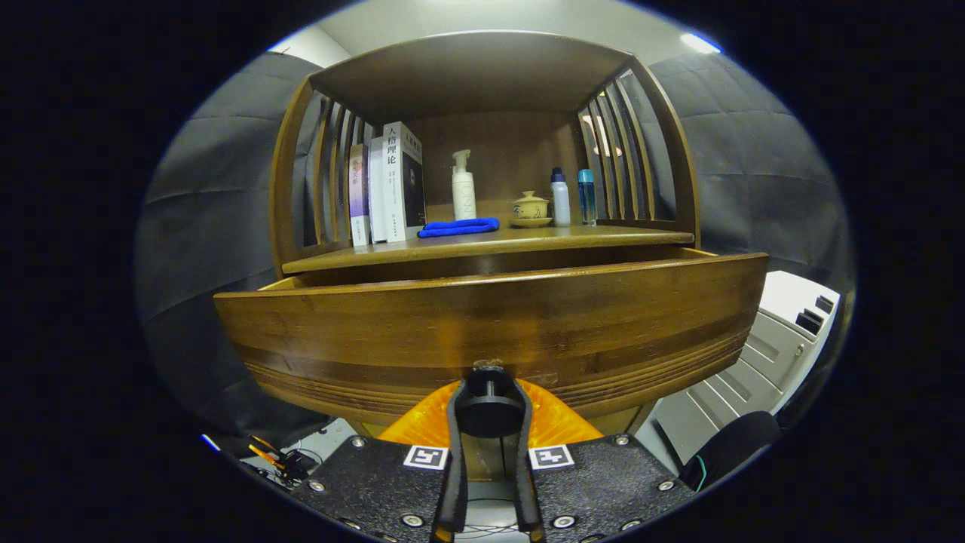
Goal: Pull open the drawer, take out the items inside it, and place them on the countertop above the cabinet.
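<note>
Drawer point(490, 324) stands pulled out from the wooden cabinet; the claw point(488, 411) grips its round knob point(488, 411). At 12 o'clock beyond, the bench point(490, 245) carries books point(388, 185), bottles and a blue cloth point(458, 227).

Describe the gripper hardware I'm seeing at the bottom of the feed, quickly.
The gripper has two slim fingers rising from a black, textured body fastened with round silver screws. Two square black-and-white fiducial markers sit on the body, one beside each finger. An orange ribbed fan-shaped part spreads behind the fingers.
</note>
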A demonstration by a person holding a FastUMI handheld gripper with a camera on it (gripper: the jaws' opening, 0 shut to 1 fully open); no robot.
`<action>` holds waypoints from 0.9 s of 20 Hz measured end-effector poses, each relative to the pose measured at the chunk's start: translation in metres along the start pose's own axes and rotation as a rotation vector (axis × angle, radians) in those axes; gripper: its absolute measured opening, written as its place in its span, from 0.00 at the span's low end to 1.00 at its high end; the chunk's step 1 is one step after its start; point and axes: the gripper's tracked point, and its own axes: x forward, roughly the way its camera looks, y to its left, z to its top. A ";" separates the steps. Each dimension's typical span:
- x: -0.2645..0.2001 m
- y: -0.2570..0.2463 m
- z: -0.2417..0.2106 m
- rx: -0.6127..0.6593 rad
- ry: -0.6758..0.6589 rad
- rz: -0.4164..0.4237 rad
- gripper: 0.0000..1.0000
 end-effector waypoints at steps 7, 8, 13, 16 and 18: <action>-0.025 0.006 -0.006 0.008 0.010 0.010 0.25; -0.024 0.006 -0.007 0.005 0.018 0.012 0.25; -0.025 0.006 -0.008 -0.013 0.016 0.013 0.25; -0.024 0.005 -0.007 -0.018 0.008 0.017 0.25; -0.029 0.005 -0.008 -0.024 -0.004 0.016 0.25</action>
